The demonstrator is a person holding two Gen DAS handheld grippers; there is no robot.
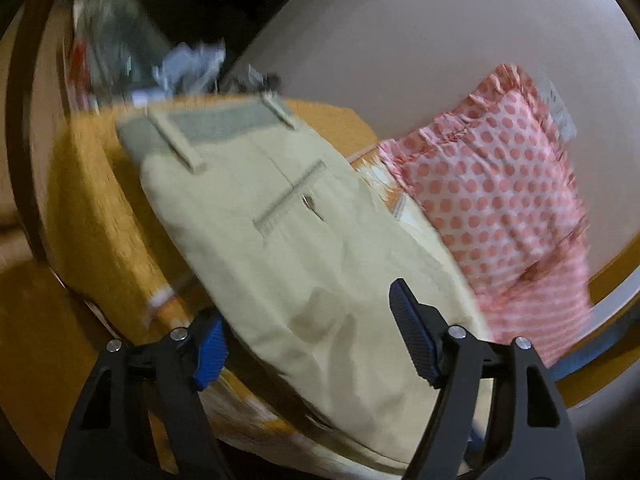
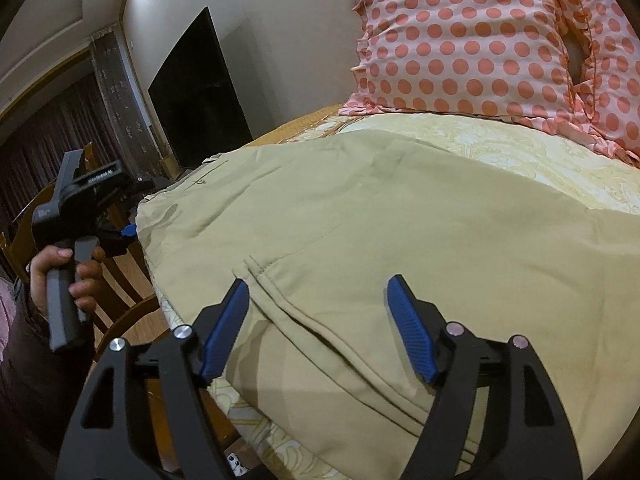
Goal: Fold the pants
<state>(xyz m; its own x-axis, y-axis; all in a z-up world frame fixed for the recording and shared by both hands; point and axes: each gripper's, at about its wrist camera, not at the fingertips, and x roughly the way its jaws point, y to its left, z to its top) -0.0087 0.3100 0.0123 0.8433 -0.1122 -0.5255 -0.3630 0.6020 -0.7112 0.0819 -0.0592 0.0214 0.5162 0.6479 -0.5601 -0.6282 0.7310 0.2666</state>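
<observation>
Nearest, the right gripper (image 2: 316,328) hovers over the near end of the khaki pants (image 2: 360,220), jaws spread and gripping nothing, probably lined up to take the seamed edge below. The pants lie flat on the bed (image 2: 520,160), so a fold can run cleanly. At their far edge the left gripper (image 1: 308,336) stands with jaws spread too, empty. Beyond, the dotted pillow (image 2: 460,40) leans against the wall, clear of the cloth.

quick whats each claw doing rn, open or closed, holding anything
left claw: open, holding nothing, over the khaki pants
right claw: open, holding nothing, over the pants
</observation>
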